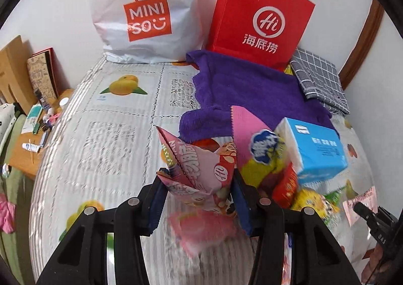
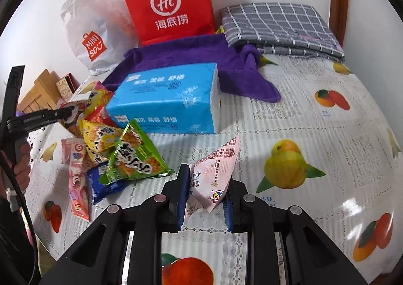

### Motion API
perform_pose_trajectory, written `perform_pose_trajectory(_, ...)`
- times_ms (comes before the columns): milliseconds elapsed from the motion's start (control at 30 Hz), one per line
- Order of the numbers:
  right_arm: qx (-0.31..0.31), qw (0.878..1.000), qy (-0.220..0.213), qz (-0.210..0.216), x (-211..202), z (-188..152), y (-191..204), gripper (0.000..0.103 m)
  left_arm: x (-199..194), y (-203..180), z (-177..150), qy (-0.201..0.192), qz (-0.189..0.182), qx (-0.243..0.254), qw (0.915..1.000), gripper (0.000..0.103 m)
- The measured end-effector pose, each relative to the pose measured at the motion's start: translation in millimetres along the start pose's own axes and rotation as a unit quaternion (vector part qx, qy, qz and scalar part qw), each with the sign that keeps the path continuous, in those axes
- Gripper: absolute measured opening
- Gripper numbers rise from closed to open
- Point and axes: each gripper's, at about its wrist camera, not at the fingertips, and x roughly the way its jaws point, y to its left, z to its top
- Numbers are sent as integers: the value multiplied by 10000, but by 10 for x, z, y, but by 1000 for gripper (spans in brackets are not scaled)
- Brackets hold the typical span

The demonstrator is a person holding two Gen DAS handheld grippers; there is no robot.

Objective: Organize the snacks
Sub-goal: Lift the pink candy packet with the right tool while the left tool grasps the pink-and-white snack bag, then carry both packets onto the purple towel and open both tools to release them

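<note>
My left gripper (image 1: 199, 189) is shut on a pink snack packet (image 1: 199, 166) with a "Hi" logo and holds it above the table. My right gripper (image 2: 205, 191) is shut on a pale pink snack packet (image 2: 214, 171) just over the tablecloth. A pile of snack packets (image 2: 121, 149), green, yellow, red, blue and pink, lies left of the right gripper; the same pile shows in the left wrist view (image 1: 277, 174). The left gripper also shows at the left edge of the right wrist view (image 2: 63, 111).
A blue tissue pack (image 2: 168, 101) lies behind the pile, on a purple towel (image 2: 196, 58). A red paper bag (image 2: 168, 0) and a white Miniso bag (image 2: 93, 38) stand against the wall. A folded grey checked cloth (image 2: 282, 25) lies back right. A cluttered wooden desk (image 1: 27, 144) is left of the table.
</note>
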Motion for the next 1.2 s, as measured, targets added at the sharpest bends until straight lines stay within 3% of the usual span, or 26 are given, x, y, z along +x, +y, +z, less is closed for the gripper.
perform_pose_trajectory(300, 27, 9997, -163, -155, -301, 91, 54, 24, -469, -208, -147, -224, -236, 96, 9994, 46)
perform_pose_trajectory(533, -34, 9991, -429, -10, -562, 213, 199, 24, -755, -489, -184, -389, -371, 358, 9979, 46)
perform_pose_trajectory(1200, -432, 9957, -806, 132, -909, 487, 460, 24, -975, -1118, 71, -599, -782, 765, 9922, 46)
